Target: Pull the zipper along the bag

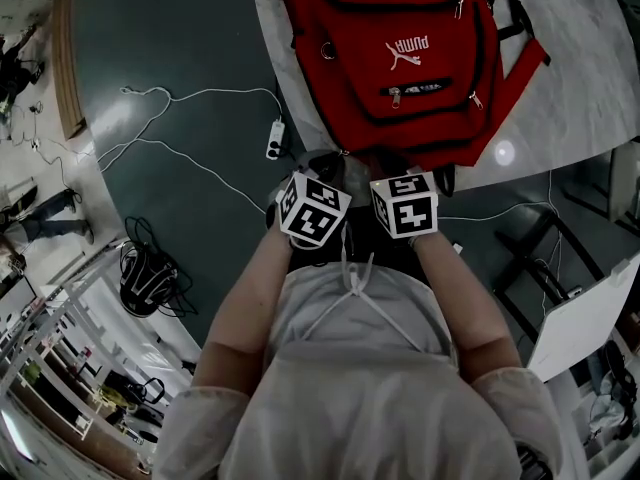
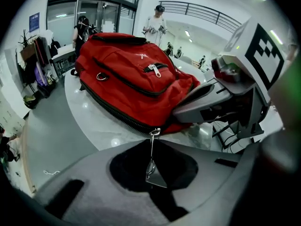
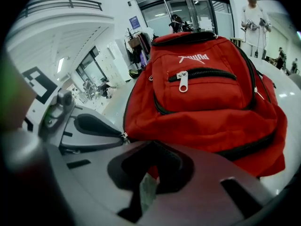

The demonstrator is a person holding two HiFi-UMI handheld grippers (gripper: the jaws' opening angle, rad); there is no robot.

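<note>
Bag (image 1: 400, 48) laid flat on table (image 1: 600, 68), bottom edge toward person. Zipper pull (image 2: 151, 149) pinched in closed left gripper (image 2: 151, 171) at near corner; red fabric beside it apparently clamped by right gripper (image 3: 148, 173). Grasp done; run along main track (image 2: 113, 109) judged not yet made.

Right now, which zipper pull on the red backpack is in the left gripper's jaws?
The long metal pull on the backpack's lowest black zipper; the front-pocket pull lies free.

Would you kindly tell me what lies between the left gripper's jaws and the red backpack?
In the left gripper view, only the metal zipper pull, pinched by the left gripper, spans up to the backpack.
</note>
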